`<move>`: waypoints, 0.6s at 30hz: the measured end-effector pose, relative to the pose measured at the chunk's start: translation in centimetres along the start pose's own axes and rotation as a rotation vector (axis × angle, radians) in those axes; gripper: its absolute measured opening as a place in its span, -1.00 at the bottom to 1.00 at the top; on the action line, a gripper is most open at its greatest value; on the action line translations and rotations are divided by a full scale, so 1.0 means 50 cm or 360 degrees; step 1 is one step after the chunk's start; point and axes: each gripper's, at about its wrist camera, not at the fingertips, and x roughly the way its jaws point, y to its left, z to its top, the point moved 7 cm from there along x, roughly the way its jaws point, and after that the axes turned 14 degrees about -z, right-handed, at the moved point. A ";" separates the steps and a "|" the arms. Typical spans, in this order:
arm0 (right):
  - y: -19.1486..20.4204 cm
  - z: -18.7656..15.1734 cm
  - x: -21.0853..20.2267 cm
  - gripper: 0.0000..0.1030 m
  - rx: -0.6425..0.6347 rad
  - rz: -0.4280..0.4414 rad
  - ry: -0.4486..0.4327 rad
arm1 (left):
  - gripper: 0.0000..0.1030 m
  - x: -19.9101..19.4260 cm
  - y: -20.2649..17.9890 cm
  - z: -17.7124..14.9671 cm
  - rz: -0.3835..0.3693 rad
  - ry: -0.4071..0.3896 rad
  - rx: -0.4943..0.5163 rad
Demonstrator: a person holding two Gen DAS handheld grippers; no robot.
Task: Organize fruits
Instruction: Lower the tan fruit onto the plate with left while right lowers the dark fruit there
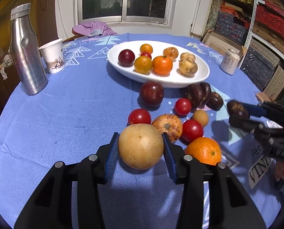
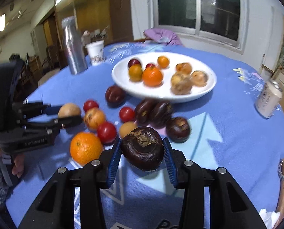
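Home dining rm: tablecloth (image 1: 65, 114), window (image 1: 125, 0).

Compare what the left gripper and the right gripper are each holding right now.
The left gripper holds a tan round fruit; the right gripper holds a dark chestnut-like one. The tan fruit looks smooth, the dark one flattened with a rough crown. Both are clamped between blue pads above the tablecloth.

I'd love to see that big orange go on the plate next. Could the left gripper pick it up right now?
Probably not yet. The left gripper is already shut on a tan round fruit, so its fingers are full. The orange itself lies uncovered on the cloth just right of it, close by once the gripper is freed.
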 end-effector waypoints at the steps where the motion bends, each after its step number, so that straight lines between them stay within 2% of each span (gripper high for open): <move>1: -0.013 0.010 -0.007 -0.14 0.0041 0.0005 -0.0018 | -0.15 -0.005 -0.003 0.009 0.0009 -0.0015 0.0006; 4: -0.046 0.051 -0.023 -0.14 0.0139 0.0029 -0.0056 | -0.15 -0.018 -0.014 0.053 0.0015 -0.0043 0.0038; 9: -0.084 0.154 -0.038 -0.14 0.0191 0.0012 -0.0152 | -0.15 -0.029 -0.029 0.168 0.0093 -0.0132 0.0128; 13: -0.084 0.219 -0.013 -0.15 0.0224 0.0055 -0.0165 | -0.15 0.004 -0.011 0.243 0.0076 -0.0169 0.0053; 18: -0.043 0.230 0.080 -0.14 0.0214 0.0142 -0.0041 | -0.15 0.082 0.037 0.287 0.0056 -0.0126 -0.0081</move>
